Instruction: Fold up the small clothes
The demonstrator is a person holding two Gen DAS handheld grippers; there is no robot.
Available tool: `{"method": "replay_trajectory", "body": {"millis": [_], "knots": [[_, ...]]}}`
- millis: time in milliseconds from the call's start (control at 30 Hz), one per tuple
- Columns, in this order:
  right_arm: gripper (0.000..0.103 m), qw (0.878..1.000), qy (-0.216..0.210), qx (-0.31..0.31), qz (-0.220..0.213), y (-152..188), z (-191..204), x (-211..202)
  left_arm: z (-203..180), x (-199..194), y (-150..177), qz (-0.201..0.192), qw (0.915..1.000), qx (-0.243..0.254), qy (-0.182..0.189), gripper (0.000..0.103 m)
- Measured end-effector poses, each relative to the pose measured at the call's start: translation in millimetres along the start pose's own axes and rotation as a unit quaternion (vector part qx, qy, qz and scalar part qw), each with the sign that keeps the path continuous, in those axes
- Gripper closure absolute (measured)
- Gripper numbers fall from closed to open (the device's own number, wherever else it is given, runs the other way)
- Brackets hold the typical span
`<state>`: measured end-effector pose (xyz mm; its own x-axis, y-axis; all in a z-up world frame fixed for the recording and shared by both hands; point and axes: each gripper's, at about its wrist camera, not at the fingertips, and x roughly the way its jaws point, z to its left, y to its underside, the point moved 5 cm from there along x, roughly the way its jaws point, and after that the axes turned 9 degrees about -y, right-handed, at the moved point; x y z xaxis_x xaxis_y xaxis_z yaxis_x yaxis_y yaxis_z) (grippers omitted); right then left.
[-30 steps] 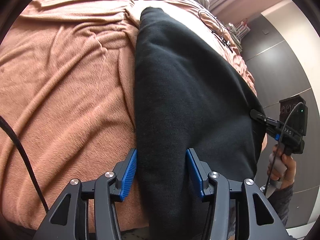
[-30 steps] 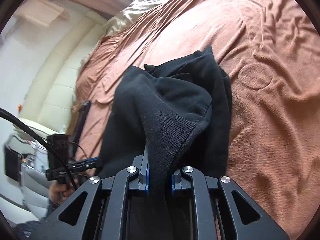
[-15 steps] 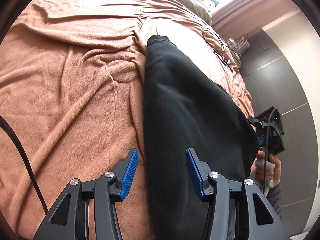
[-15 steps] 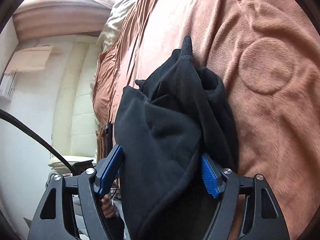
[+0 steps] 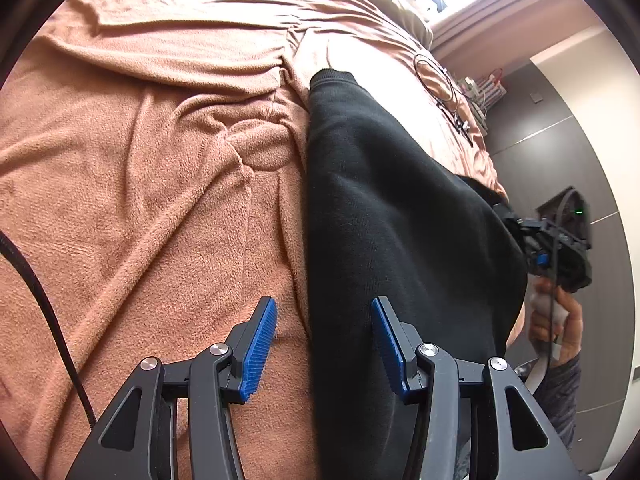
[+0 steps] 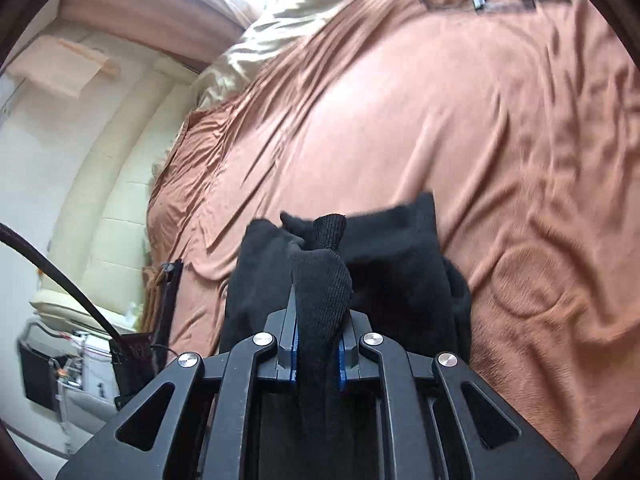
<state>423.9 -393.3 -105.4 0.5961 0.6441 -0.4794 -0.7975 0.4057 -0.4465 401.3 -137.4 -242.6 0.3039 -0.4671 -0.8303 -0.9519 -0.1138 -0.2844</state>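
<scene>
Right gripper [image 6: 316, 360] clamped tight on ribbed edge of black garment [image 5: 392, 216], which lies on brown blanket [image 5: 140, 200]. Left gripper [image 5: 324, 344] half-open, pads straddling garment's edge, gripping nothing.

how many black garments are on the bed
1: one black knit garment lies lengthwise on the brown fleece blanket, its near end pinched in the right claw. Others may be hidden.

No legible text, label, brand, number or sign anywhere.
</scene>
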Motion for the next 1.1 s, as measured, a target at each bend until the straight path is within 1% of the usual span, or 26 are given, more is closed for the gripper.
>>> {"method": "replay_trajectory", "body": {"millis": [133, 267, 333, 367, 433, 633, 767, 867, 933, 1000, 1100], "knots": [[0.093, 0.999, 0.021, -0.047, -0.017, 4, 29, -16, 0, -6, 1, -0.007, 1.0000, -0.002, 0.006, 0.052], [0.093, 0.993, 0.046, -0.107, -0.012, 28, 66, -12, 1, -13, 2, -0.014, 0.9999, 0.000, 0.008, 0.052], [0.092, 0.988, 0.067, -0.141, -0.004, 43, 77, -4, 3, -15, 1, -0.016, 0.9998, -0.003, 0.008, 0.052], [0.092, 0.985, 0.077, -0.157, 0.003, 49, 83, 2, 4, -17, 1, -0.018, 0.9998, -0.005, 0.009, 0.052], [0.092, 0.981, 0.082, -0.176, 0.020, 59, 94, 11, 5, -19, 1, -0.021, 0.9997, -0.007, 0.009, 0.052], [0.092, 0.972, 0.076, -0.210, 0.077, 101, 123, 50, 7, -25, 4, -0.024, 0.9996, -0.010, 0.014, 0.052], [0.089, 0.960, 0.092, -0.236, 0.122, 128, 137, 81, 9, -28, 9, -0.024, 0.9995, -0.012, 0.015, 0.052], [0.077, 0.955, 0.094, -0.235, 0.154, 135, 142, 92, 11, -29, 11, -0.024, 0.9995, -0.014, 0.015, 0.052], [0.052, 0.956, 0.076, -0.231, 0.162, 130, 147, 92, 13, -29, 12, -0.024, 0.9995, -0.015, 0.014, 0.052], [0.043, 0.957, 0.059, -0.237, 0.156, 126, 157, 84, 15, -30, 13, -0.024, 0.9995, -0.017, 0.012, 0.052], [0.043, 0.958, 0.057, -0.239, 0.147, 118, 160, 68, 18, -30, 13, -0.025, 0.9995, -0.019, 0.011, 0.052]]}}
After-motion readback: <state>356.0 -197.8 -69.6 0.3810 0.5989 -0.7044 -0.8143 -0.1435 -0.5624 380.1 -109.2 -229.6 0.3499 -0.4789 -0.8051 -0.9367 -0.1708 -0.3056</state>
